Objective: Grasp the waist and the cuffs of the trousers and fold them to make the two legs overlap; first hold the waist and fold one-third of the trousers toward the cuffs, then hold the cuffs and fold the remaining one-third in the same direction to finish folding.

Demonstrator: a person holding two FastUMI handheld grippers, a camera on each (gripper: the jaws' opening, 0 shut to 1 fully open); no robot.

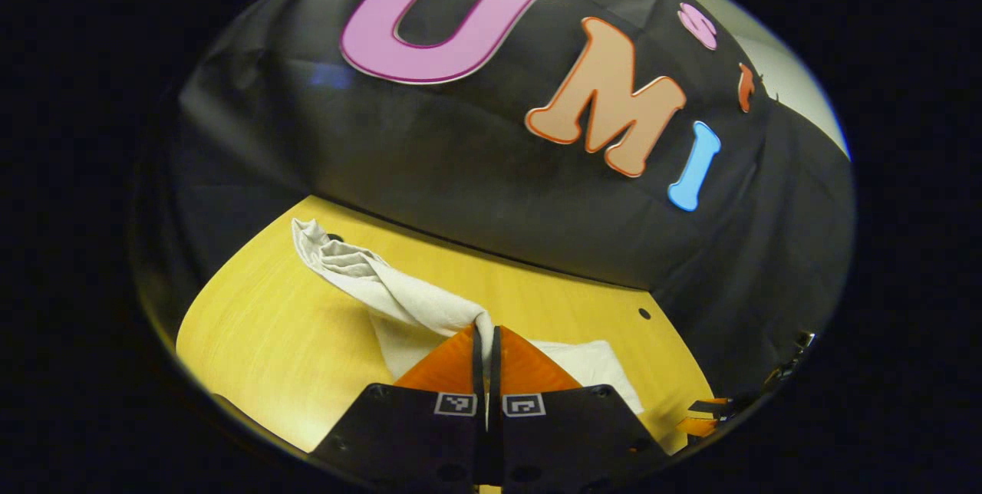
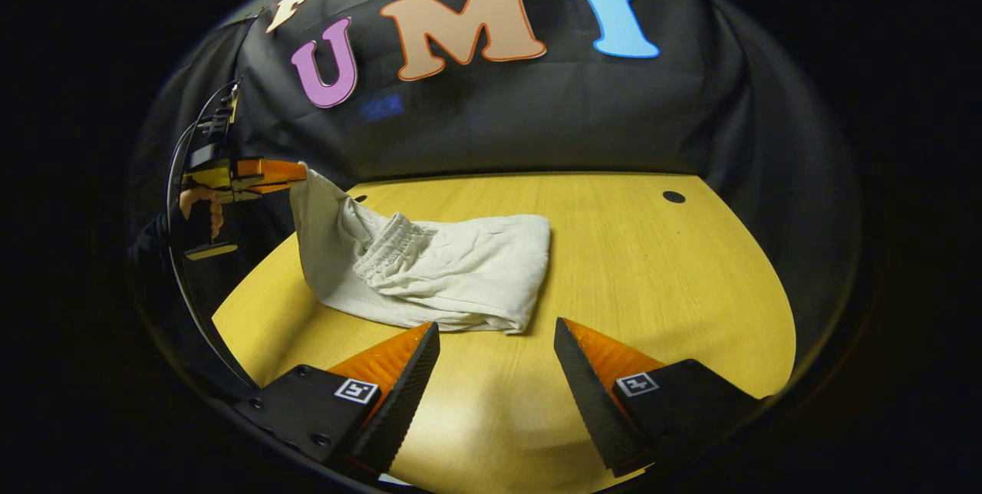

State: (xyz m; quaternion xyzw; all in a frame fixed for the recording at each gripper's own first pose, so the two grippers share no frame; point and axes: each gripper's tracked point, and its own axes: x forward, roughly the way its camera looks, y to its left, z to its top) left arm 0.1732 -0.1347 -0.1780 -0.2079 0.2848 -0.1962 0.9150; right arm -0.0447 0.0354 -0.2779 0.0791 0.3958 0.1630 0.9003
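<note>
Trousers: one pair, off-white soft cloth, creased throughout, with a gathered elastic waistband showing as a ribbed ridge near the middle of the pile. The bulk lies folded on the counter, a smooth yellow wood-grain surface with a curved front edge and two small dark round holes near its back. One end of the cloth is lifted off the counter toward the left side of the right gripper view, where the left gripper holds it; a hand grips that tool. In the left gripper view, the left gripper has its jaws closed together, pinching a twisted rope of cloth. The right gripper hangs above the counter just in front of the folded pile, jaws wide apart, holding nothing.
</note>
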